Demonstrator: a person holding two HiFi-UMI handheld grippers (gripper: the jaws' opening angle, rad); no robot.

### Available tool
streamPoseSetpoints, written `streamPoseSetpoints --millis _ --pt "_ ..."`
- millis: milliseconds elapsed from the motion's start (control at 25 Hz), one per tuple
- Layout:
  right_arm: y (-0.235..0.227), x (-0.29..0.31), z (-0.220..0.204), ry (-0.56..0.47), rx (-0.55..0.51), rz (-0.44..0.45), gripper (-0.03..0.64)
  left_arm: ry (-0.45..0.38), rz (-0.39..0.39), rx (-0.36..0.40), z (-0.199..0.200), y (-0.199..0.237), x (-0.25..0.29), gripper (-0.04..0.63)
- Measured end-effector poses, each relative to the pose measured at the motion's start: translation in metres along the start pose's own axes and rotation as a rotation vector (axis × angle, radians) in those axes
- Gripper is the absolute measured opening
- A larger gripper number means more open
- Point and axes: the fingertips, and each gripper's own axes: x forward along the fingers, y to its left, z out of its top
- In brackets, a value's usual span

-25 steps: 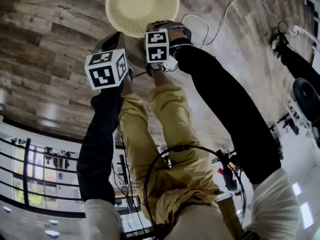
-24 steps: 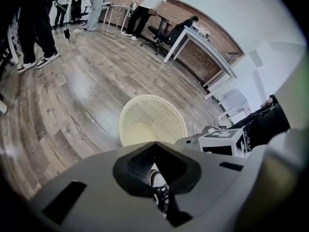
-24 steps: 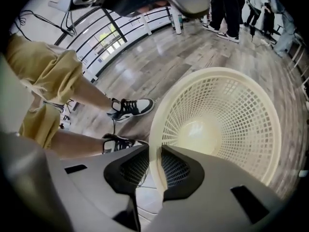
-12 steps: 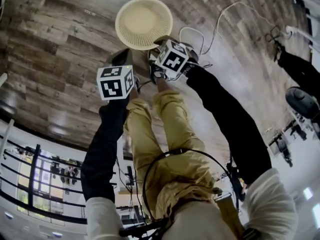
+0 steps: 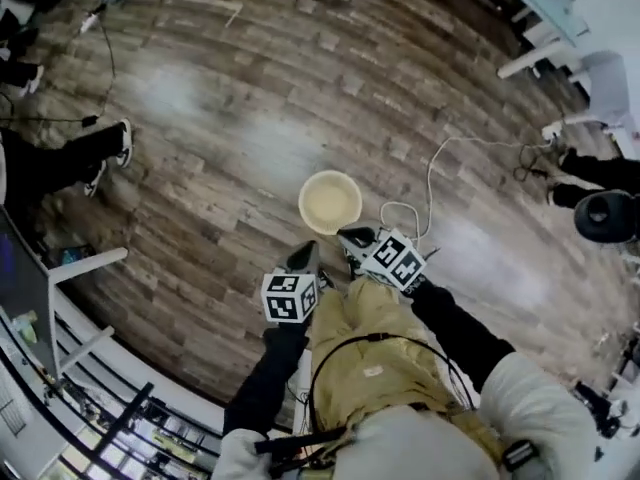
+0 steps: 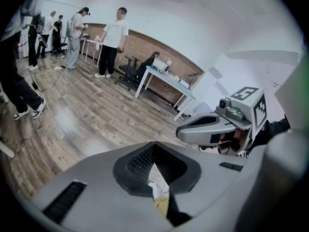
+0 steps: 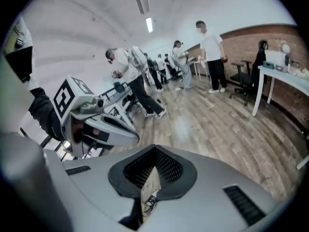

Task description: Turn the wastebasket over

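Find the cream round plastic wastebasket (image 5: 330, 201) mouth-up on the plank floor (image 5: 200, 118). Spread the left gripper (image 5: 303, 260) and right gripper (image 5: 356, 238), both clenched empty near it; pinch opposite rim points, then tip evenly.

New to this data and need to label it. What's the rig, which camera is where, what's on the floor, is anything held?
There is no robot. A person holds a two-jaw gripper in each hand. The head view comes from a camera on their head, looking steeply down at the wooden plank floor. The other two views ride on the grippers and look along the jaws. A round cream mesh wastebasket stands open side up on the floor, just ahead of the person. The left gripper and right gripper both have their jaws together and hold nothing. The marker cubes are part of the grippers.
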Motion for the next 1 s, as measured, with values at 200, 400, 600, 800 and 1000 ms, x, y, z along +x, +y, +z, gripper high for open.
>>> streamPoseSetpoints --millis 200,400,600,800,1000 --pt "0.069 -0.088 0.101 -0.274 -0.094 -0.047 0.020 -0.281 0.066 0.104 0.080 -0.058 -0.089 0.000" --pt "0.118 -0.152 0.153 -0.454 -0.126 -0.060 0.020 -0.421 0.102 0.272 0.121 -0.105 -0.153 0.000" --pt "0.138 -0.185 0.197 -0.580 -0.195 -0.079 0.020 -0.530 0.123 0.284 0.150 -0.109 -0.195 0.000" --pt "0.153 -0.206 0.223 -0.660 -0.252 -0.085 0.020 -0.606 0.093 0.272 0.172 -0.118 -0.217 0.000" --pt "0.161 -0.211 0.238 -0.705 -0.273 -0.087 0.020 -0.649 0.087 0.309 0.183 -0.122 -0.233 0.000"
